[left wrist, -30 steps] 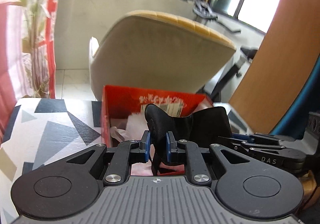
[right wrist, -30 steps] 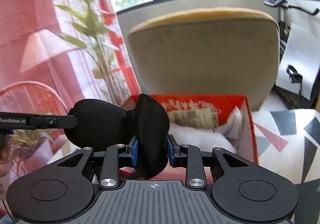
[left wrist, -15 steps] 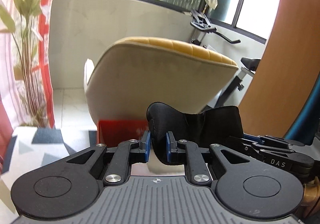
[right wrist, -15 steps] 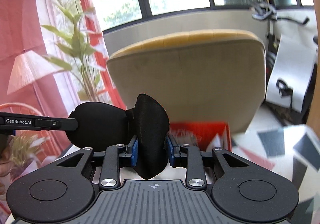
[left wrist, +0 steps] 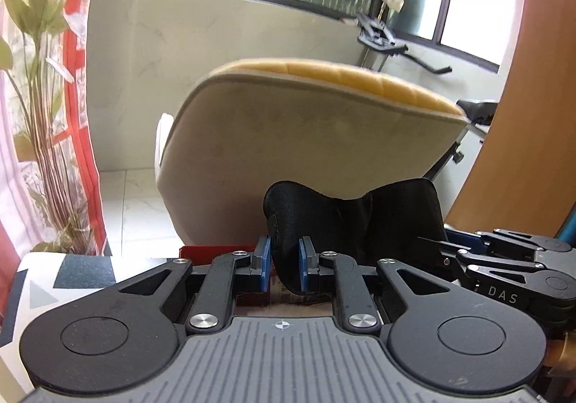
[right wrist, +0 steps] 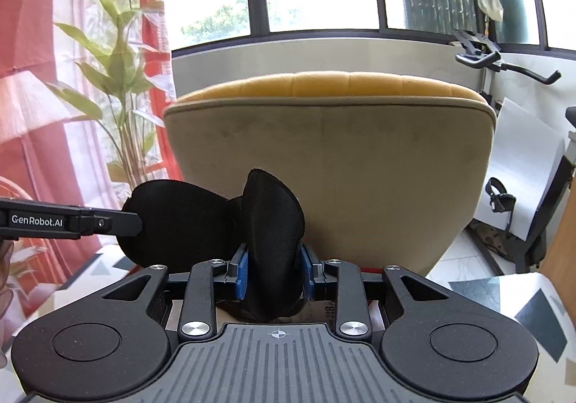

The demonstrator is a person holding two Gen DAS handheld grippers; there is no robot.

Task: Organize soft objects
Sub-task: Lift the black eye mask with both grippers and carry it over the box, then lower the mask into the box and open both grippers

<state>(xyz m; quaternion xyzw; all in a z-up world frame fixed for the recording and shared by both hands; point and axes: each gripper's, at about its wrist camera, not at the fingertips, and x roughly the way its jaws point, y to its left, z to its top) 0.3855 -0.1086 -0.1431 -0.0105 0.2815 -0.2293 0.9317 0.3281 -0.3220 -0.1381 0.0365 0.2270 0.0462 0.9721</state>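
- The left gripper has its blue pads pinched on one end of a black padded eye mask
- The mask stretches to the right, where the right gripper grips its other end
- A thin strip of a red box shows just past the left finger
- A beige chair with a mustard cushion stands behind
- A patterned tabletop lies lower left, a plant beyond it

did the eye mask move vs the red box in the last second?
Yes. The eye mask, pinched by both tools, went up and back: the red box is now a sliver under it in both wrist views.
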